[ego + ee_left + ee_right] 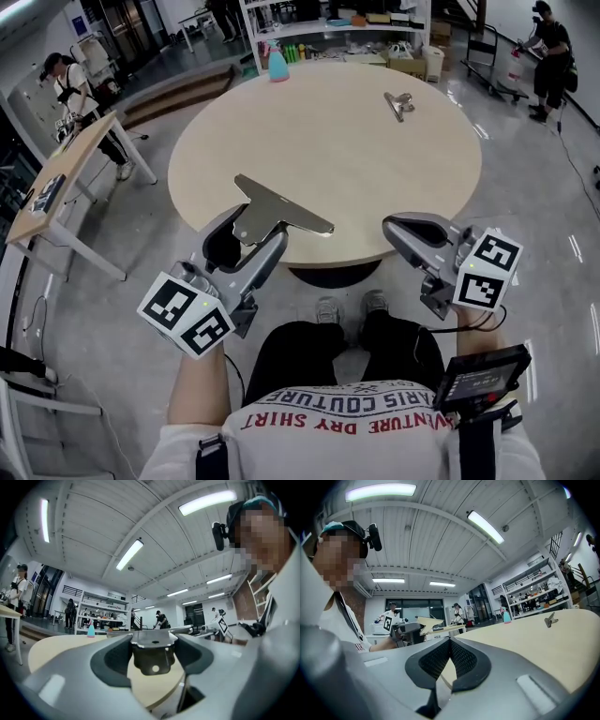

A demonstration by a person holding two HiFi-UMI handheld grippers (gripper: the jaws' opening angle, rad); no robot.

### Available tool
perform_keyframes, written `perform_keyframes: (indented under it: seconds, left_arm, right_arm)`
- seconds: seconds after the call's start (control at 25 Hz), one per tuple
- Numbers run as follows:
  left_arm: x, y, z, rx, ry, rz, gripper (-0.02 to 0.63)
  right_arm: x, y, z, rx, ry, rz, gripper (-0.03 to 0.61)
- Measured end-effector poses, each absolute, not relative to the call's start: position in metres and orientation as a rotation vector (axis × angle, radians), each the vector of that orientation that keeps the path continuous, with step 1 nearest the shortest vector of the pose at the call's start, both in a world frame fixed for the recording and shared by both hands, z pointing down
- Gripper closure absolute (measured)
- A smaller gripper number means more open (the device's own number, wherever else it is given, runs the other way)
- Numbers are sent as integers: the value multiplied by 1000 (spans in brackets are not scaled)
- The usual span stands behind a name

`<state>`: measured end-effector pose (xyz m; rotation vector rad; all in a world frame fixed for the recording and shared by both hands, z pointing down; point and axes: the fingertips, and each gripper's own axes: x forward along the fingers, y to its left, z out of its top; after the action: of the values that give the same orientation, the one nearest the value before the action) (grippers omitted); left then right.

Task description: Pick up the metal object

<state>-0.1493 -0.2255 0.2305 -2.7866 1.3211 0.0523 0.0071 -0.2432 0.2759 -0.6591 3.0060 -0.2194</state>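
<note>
Nearest the camera, the person's white shirt point(347, 427) and dark trousers fill the bottom of the head view, with 2 shoes point(349, 307) on the floor under the table's edge. The left gripper point(246, 230) is clenched on the metal object point(281, 206), a flat T-shaped plate. Its narrow stem sits pinched between the 2 dark pads, and its wide bar juts forward over the near edge of the round table point(375, 178). In the left gripper view the stem, with 1 small hole in it, fills the gap between the jaws, and the tabletop shows below it. The right gripper point(398, 228) hangs just beside the table's near rim, well apart from the plate. Its jaws are pressed together at the tips with nothing between them. Farther across the table lies a small metal clip point(398, 104). A blue spray bottle point(278, 64) stands at the far rim. Beyond it stand white shelves point(337, 23).
</note>
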Motion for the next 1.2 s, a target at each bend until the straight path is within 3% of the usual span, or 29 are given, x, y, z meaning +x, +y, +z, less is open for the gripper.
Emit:
perform_keyframes:
  seconds: [1.2]
  left_arm:
    - [-149,-227,232,-2821,1348,-16,336]
  right_arm:
    - [-17,-239,265,-596,3065,-198,577]
